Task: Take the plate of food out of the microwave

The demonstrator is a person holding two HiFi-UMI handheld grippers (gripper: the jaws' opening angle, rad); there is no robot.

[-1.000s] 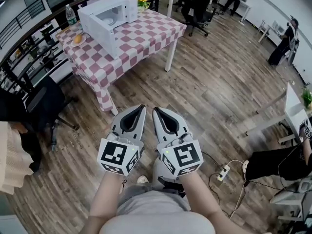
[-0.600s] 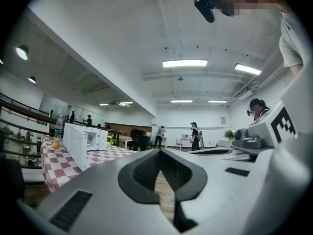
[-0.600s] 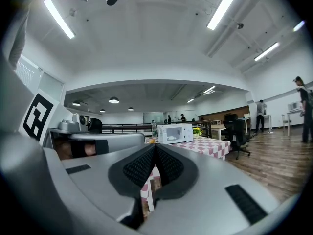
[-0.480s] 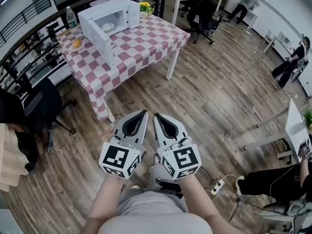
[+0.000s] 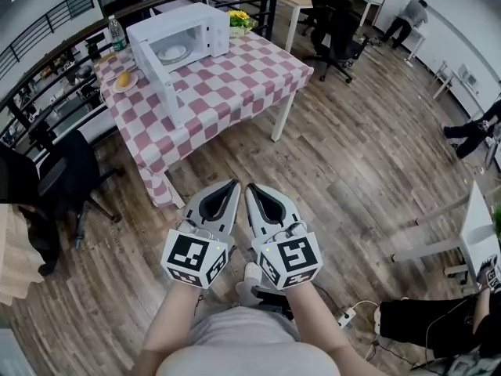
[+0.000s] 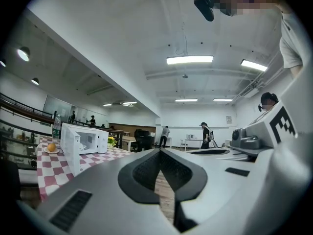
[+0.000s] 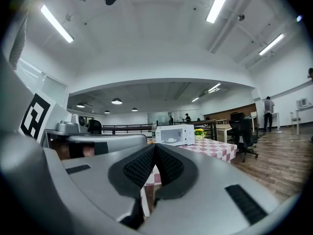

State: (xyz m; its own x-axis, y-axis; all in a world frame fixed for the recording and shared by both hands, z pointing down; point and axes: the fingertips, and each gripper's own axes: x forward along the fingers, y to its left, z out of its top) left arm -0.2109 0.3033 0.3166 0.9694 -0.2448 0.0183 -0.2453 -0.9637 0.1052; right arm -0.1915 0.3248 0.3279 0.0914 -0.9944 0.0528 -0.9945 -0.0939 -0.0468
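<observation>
A white microwave (image 5: 182,39) stands at the far end of a red-and-white checkered table (image 5: 235,77), its door (image 5: 155,81) swung open. Inside it sits a white plate (image 5: 172,52); I cannot make out food on it. The microwave (image 6: 84,141) shows in the left gripper view, and the microwave (image 7: 174,134) with the plate (image 7: 169,141) in the right gripper view. My left gripper (image 5: 232,185) and right gripper (image 5: 252,186) are held side by side over the wooden floor, well short of the table. Both are shut and empty.
A small plate with a bun (image 5: 124,79), a water bottle (image 5: 116,31) and yellow flowers (image 5: 239,19) share the table. A black office chair (image 5: 70,171) stands left of it, more chairs (image 5: 337,26) beyond. A railing (image 5: 55,69) runs behind. A power strip (image 5: 344,317) lies on the floor.
The table and microwave have shifted right and down in the head view and look slightly nearer. Both grippers have stayed shut and side by side.
</observation>
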